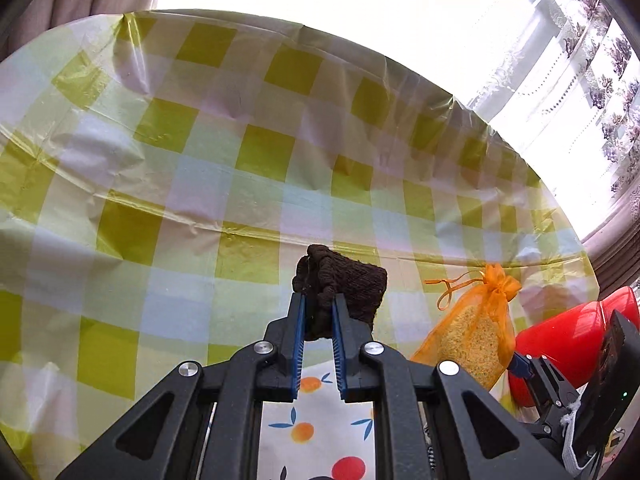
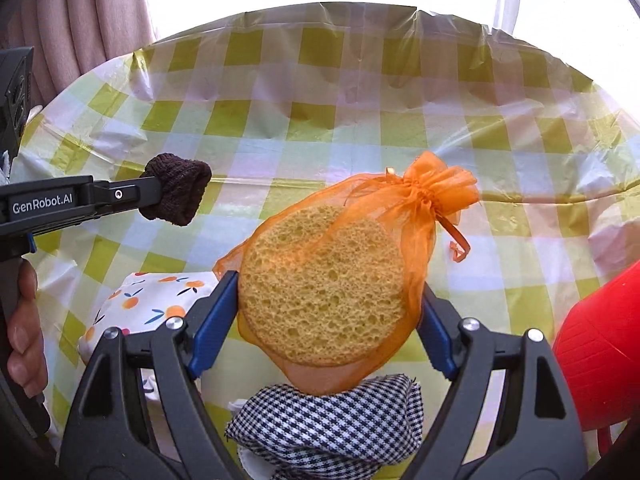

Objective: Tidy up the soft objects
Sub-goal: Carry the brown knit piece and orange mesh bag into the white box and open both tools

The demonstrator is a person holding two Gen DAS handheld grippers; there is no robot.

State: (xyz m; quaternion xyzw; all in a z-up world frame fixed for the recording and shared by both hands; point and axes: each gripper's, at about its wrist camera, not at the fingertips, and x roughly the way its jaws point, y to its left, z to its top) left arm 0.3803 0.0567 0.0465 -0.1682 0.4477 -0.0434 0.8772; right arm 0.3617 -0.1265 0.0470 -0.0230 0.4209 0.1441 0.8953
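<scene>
**Both grippers loaded, each holding a soft item above the checked cloth**

At the far left, the left gripper (image 1: 319,312) has its blue-lined fingers (image 1: 298,336) drawn close together, pinching a brown knitted piece (image 1: 344,284). The grip takes only one bunched edge, so the rest of the knit sticks out past the tips; the right-wrist view suggests it hangs clear of the yellow-green checked tablecloth (image 1: 160,160).

Below and between the tools lies a white fruit-print cloth (image 2: 156,304), resting on the table, probably waiting its turn.

Further right, the right gripper (image 2: 324,316) stands with its fingers spread wide, pressed against both sides of an orange mesh pouch (image 2: 400,208) with a round yellow sponge (image 2: 324,284) inside. The wide hold suits the disc's breadth. Beneath it sits a houndstooth fabric bundle (image 2: 332,420); whether the pouch touches it is unclear.

At the right edge, a red container (image 2: 600,356) stands near, plausibly the destination.
</scene>
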